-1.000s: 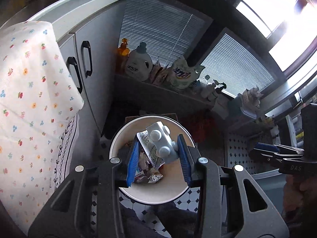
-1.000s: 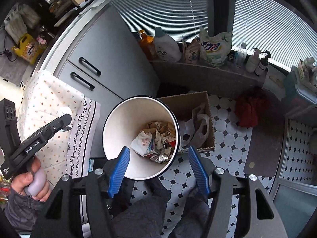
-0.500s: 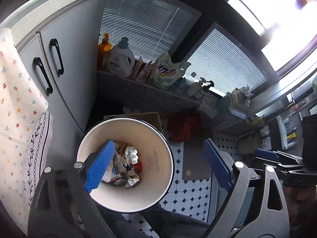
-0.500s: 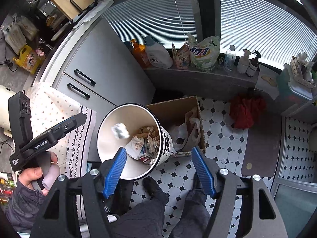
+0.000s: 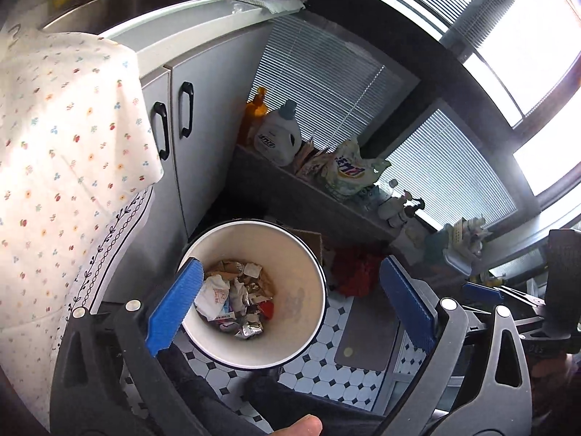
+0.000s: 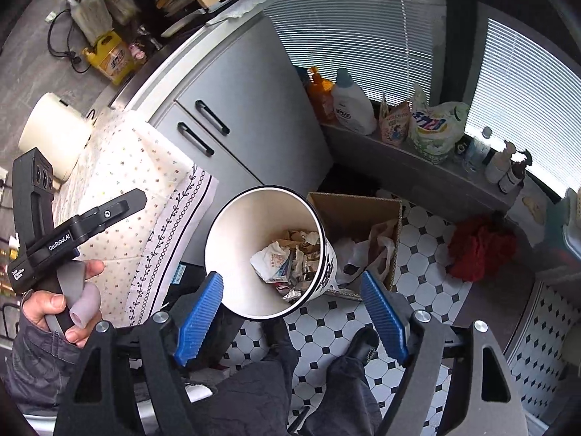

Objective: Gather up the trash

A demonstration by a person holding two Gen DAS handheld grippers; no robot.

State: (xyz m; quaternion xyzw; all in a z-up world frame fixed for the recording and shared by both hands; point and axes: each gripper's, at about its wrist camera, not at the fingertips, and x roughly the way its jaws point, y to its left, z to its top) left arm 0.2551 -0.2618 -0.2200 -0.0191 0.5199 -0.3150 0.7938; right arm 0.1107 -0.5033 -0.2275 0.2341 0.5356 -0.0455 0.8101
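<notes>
Both your tools just opened wider, nothing between them: left tool (image 5: pixel 290 309), right tool (image 6: pixel 292 318), over the bin (image 5: pixel 301 290) of trash (image 5: pixel 232 298).

Left wrist view: from above, angled steeply down along its fingers onto the white bin (image 5: pixel 254 290), close beneath.
Right wrist view: from above and farther right, tilted down over the same bin (image 6: pixel 268 250) and the tiled floor (image 6: pixel 428 239).
Shared: bin, grey cabinet (image 5: pixel 203 109), window ledge (image 6: pixel 417 152).
</notes>
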